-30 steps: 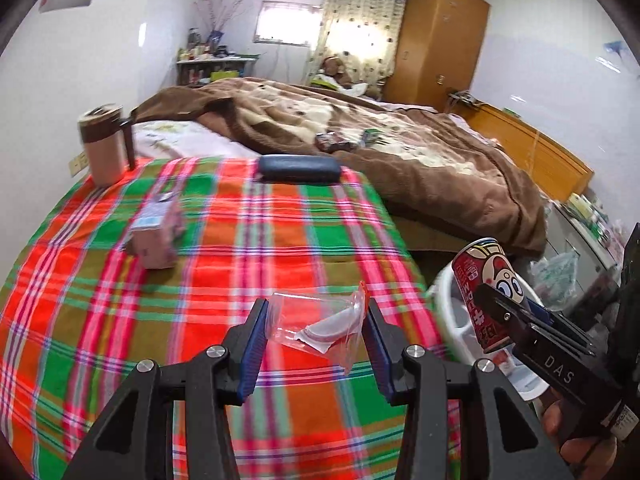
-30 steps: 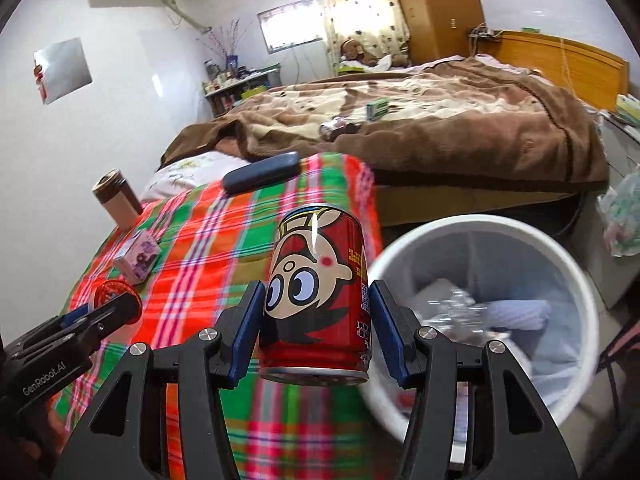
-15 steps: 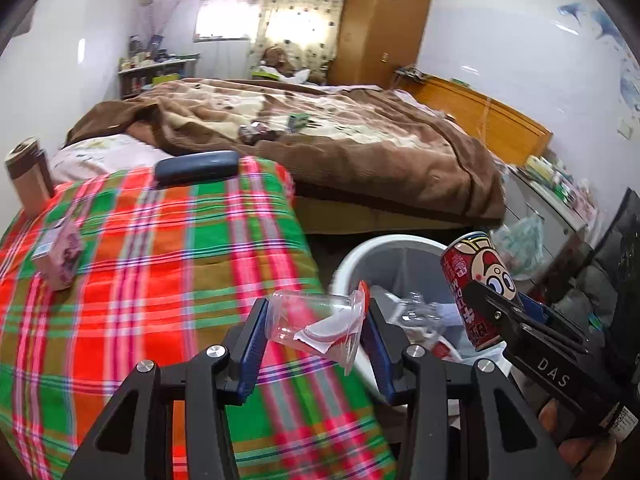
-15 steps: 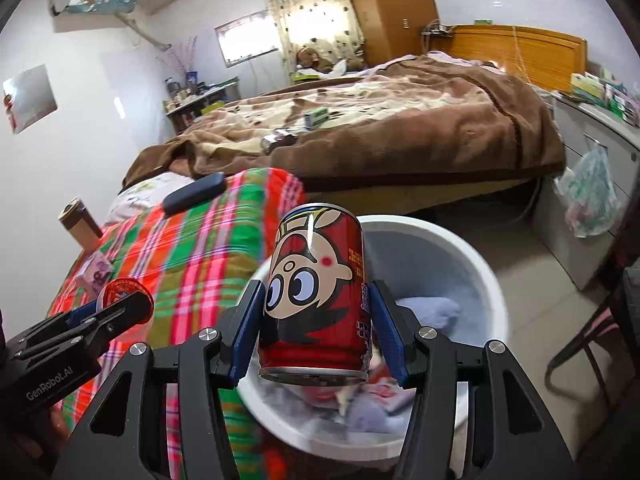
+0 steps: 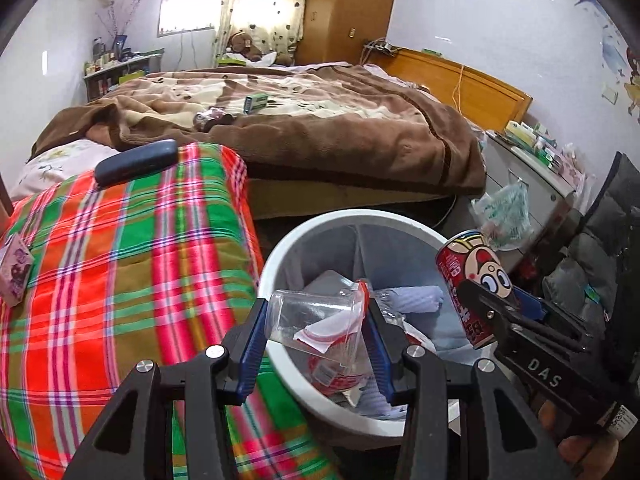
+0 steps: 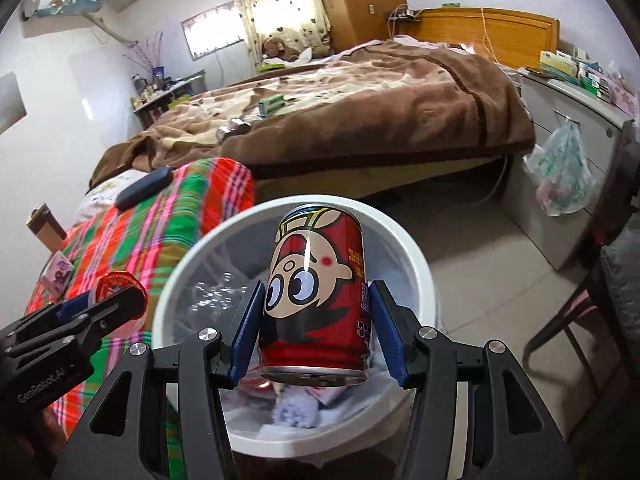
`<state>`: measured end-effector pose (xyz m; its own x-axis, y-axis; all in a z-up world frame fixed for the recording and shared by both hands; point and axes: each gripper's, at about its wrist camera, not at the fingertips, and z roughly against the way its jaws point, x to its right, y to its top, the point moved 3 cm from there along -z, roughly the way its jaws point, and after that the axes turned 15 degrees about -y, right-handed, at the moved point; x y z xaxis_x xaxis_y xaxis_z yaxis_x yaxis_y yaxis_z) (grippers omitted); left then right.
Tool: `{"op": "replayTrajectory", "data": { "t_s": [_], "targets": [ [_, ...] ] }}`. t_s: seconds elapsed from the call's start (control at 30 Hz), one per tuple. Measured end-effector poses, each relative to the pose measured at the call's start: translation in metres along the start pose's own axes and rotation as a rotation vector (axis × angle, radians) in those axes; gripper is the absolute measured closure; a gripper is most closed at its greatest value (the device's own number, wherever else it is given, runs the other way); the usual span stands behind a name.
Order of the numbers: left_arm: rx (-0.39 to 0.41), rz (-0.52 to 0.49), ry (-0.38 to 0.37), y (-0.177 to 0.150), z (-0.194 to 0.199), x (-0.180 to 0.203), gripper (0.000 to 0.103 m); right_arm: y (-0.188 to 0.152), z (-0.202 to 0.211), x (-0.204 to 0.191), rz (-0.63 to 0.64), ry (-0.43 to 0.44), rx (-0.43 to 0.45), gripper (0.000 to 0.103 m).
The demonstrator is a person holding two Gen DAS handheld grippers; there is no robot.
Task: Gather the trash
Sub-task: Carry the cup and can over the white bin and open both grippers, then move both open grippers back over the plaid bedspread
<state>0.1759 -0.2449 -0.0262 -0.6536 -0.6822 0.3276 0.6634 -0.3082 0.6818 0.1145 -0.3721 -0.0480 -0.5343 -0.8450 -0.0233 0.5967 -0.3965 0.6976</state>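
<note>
My left gripper [image 5: 316,336] is shut on a clear plastic cup [image 5: 312,318] with a torn red and white lid, held sideways over the near rim of the white trash bin [image 5: 280,256]. My right gripper [image 6: 316,328] is shut on a red cartoon drink can [image 6: 316,296], upright above the bin [image 6: 416,248]. The can [image 5: 476,280] also shows in the left wrist view at the bin's right side. The bin holds crumpled paper and plastic. The left gripper's tip with the cup's red lid [image 6: 116,284] shows at the left of the right wrist view.
A plaid blanket [image 5: 120,260] covers the surface left of the bin, with a small pink carton [image 5: 14,276] and a dark case [image 5: 136,162] on it. A bed with a brown blanket [image 5: 320,128] lies beyond. A grey cabinet [image 6: 568,184] with a hanging plastic bag stands to the right.
Both grippers have moved right, off the plaid blanket and over the trash bin, each still holding its item.
</note>
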Motion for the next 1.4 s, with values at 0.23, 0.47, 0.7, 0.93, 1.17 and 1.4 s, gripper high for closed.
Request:
{"op": "replayTrajectory", "data": {
  "t_s": [0.23,0.47,0.7,0.93,1.17,1.4],
  "targets": [
    [-0.016,-0.012,-0.001,-0.002,-0.011,0.007,0.056,-0.004,-0.004,0.005,0.024,-0.006,-0.022,0.048],
    [-0.009,-0.019,-0.012,-0.002,-0.009,0.011,0.037,-0.003,-0.002,0.008,0.025,-0.021,-0.016,0.048],
    [0.002,-0.001,-0.006,-0.003,-0.001,0.006,0.027,-0.003,0.001,0.009,0.01,-0.021,-0.007,0.048],
    [0.028,0.011,0.006,-0.004,0.013,-0.001,0.027,-0.002,0.009,0.002,0.011,-0.012,0.014,0.048],
    [0.064,0.034,0.045,-0.008,0.038,-0.017,0.027,-0.003,0.017,-0.011,0.017,0.004,0.035,0.048],
    [0.109,0.082,0.102,-0.015,0.069,-0.047,0.027,-0.003,0.022,-0.036,0.049,0.047,0.051,0.048]
  ]
}}
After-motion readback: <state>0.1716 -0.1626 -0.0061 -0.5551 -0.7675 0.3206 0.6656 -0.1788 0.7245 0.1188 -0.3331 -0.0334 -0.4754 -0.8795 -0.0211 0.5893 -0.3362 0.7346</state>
